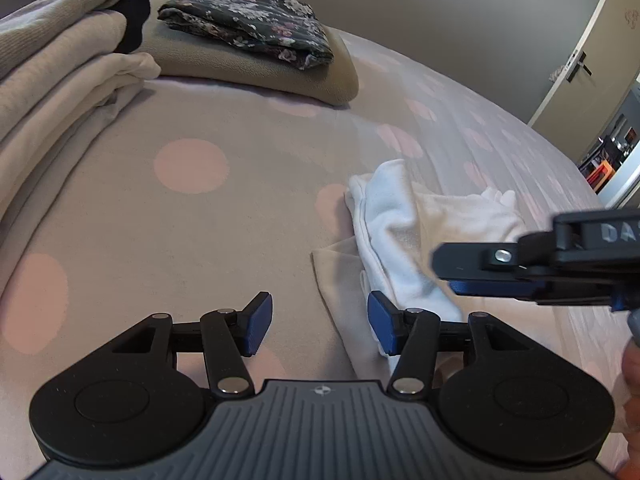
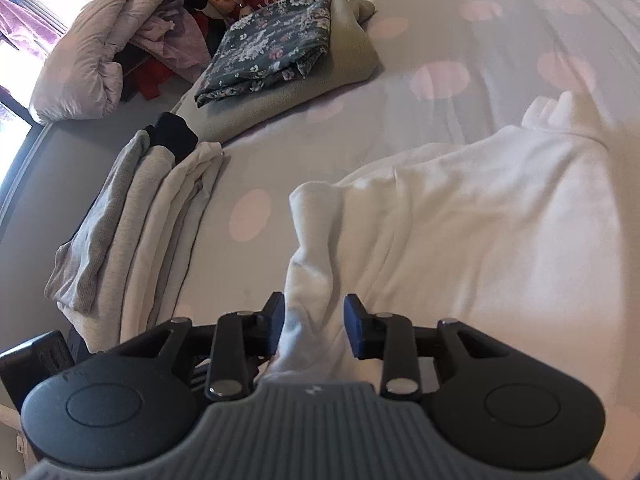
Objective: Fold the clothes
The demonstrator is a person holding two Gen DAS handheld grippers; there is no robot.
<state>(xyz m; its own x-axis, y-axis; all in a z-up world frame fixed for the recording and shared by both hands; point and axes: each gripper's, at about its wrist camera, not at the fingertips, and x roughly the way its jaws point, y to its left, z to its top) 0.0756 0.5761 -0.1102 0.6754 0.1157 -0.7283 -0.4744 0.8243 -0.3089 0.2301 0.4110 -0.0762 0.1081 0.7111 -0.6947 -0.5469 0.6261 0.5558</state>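
A white garment (image 2: pixel 472 224) lies spread on the bed, with a bunched edge (image 2: pixel 316 248) running toward me. My right gripper (image 2: pixel 314 326) has that bunched fabric between its blue pads; the jaws stand a little apart around it. In the left wrist view the same white garment (image 1: pixel 404 232) lies crumpled to the right. My left gripper (image 1: pixel 320 322) is open and empty just above the bedspread, left of the garment's edge. The right gripper (image 1: pixel 532 264) also shows there, coming in from the right over the garment.
The bedspread (image 1: pixel 192 208) is grey with pink dots. A stack of folded beige clothes (image 1: pixel 52 76) lies at the left. A folded dark floral cloth (image 1: pixel 248 20) rests on a folded tan blanket (image 1: pixel 320 80) at the back. A door (image 1: pixel 588 52) stands at right.
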